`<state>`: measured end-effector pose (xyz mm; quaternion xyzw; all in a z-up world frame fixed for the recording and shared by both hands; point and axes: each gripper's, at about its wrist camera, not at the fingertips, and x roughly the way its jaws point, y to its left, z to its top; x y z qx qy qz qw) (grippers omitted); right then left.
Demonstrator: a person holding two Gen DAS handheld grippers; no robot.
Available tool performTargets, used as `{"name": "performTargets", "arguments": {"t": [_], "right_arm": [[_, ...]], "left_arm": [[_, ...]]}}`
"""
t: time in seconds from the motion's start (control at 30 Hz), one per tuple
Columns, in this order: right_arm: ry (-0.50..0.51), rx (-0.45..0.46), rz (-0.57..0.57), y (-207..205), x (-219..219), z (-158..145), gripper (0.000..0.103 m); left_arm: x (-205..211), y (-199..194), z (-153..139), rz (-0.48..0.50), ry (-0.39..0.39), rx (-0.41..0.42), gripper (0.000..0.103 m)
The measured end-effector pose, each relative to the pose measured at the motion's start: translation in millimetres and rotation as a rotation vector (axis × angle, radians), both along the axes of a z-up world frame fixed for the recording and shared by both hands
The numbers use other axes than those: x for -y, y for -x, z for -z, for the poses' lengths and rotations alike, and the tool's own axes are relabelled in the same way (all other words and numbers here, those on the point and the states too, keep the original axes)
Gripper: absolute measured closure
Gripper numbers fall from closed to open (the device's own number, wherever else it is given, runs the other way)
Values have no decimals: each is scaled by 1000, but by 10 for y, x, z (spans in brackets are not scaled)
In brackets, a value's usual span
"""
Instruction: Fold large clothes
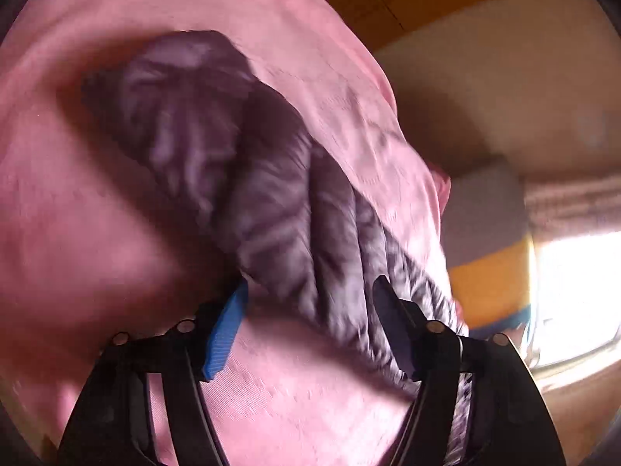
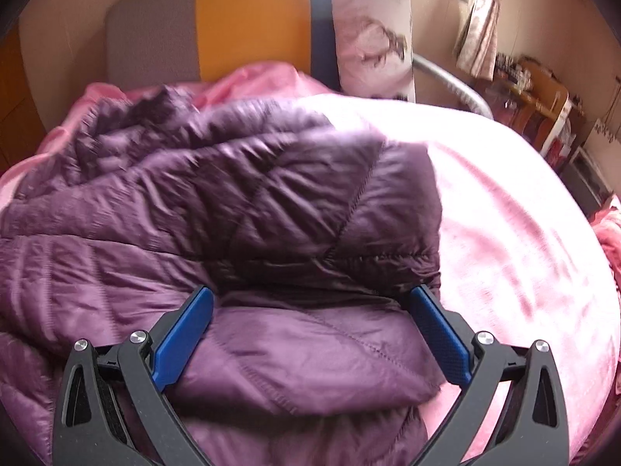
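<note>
Right gripper [image 2: 310, 330]: jaws spread wide over the folded purple jacket [image 2: 240, 209], pads clear of it.
Left gripper [image 1: 310, 322]: jaws apart, nothing pinched; view blurred.
Jacket: lies crumpled on the pink bedspread [image 2: 504, 213].
Pillow [image 2: 372, 35]: leans against the headboard [image 2: 252, 19].
Curtain [image 2: 481, 31]: beside the window.

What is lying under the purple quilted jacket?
The purple quilted jacket lies on a pink bedspread, visible around it to the right and behind. What is beneath the jacket's middle is covered and cannot be seen.
</note>
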<state>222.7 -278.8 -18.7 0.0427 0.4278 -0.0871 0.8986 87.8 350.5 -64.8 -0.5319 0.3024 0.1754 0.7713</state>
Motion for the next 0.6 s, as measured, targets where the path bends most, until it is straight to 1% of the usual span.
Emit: {"name": "performTargets", "arguments": {"t": [0.03, 0.07, 0.1, 0.13, 0.17, 0.2, 0.23, 0.3, 0.33, 0.37, 0.43, 0.47, 0.57, 0.6], "right_arm": [[-15, 19, -18, 69, -49, -65, 2], [-31, 40, -38, 147, -106, -132, 2], [-46, 59, -59, 227, -166, -187, 2], [-60, 70, -80, 293, -228, -228, 2], [-74, 79, -106, 367, -301, -263, 2], [-90, 86, -132, 445, -382, -290, 2], [-105, 91, -153, 505, -441, -305, 2], [-135, 92, -202, 623, -603, -326, 2], [-145, 91, -223, 677, -674, -328, 2], [-160, 89, -242, 717, -748, -330, 2], [-191, 83, -280, 795, -904, -338, 3], [-196, 80, -295, 837, -958, -335, 3], [-214, 75, -325, 954, -1088, -331, 3], [-223, 75, -329, 987, -1106, -331, 3]], "left_arm": [[-66, 24, 7, -29, 4, -5, 48], [-167, 50, 30, -74, 11, -15, 51], [-223, 58, 44, -96, 21, -15, 59], [-257, 58, 55, -110, 25, -20, 71], [-296, 39, 55, -115, 20, -32, 77], [-300, 19, 32, -107, 13, -31, 85], [-288, -27, -31, -91, -11, -29, 90], [-160, -123, -250, -33, -103, -1, 91], [-94, -125, -340, -4, -137, 20, 91], [52, -168, -505, 47, -186, 60, 91], [273, -234, -734, 128, -246, 119, 91], [478, -286, -894, 195, -285, 167, 91], [962, -365, -1223, 346, -361, 277, 91], [1215, -404, -1359, 422, -399, 324, 91]]}}
